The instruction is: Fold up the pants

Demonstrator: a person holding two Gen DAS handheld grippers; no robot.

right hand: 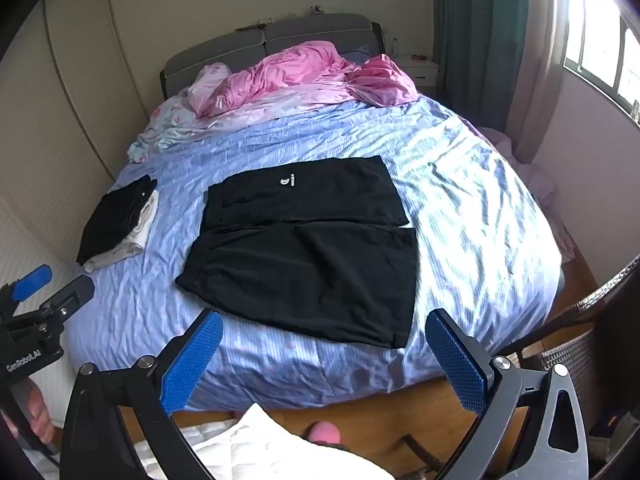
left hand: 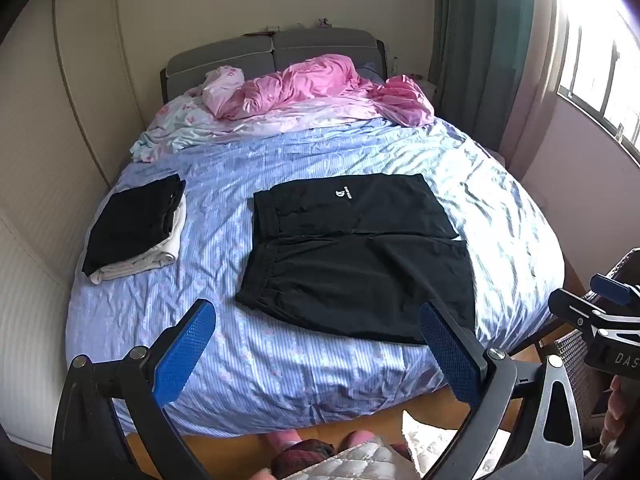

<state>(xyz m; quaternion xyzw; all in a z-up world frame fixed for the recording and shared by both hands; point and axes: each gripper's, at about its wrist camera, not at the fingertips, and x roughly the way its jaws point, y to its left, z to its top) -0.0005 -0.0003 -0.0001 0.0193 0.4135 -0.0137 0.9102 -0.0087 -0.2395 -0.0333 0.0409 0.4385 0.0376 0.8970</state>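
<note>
Black shorts (left hand: 356,252) lie spread flat on the blue striped bed cover (left hand: 280,360), waistband to the left, a small white logo on the far leg; they also show in the right wrist view (right hand: 304,256). My left gripper (left hand: 320,348) is open and empty, held above the bed's near edge in front of the shorts. My right gripper (right hand: 324,356) is open and empty, also held short of the shorts' near hem. Each gripper shows at the edge of the other's view.
A folded stack of black and white clothes (left hand: 136,228) sits on the bed's left side. A crumpled pink quilt (left hand: 320,88) lies by the grey headboard. A wall runs along the left, a window and teal curtain (left hand: 472,40) on the right. Wooden floor lies below.
</note>
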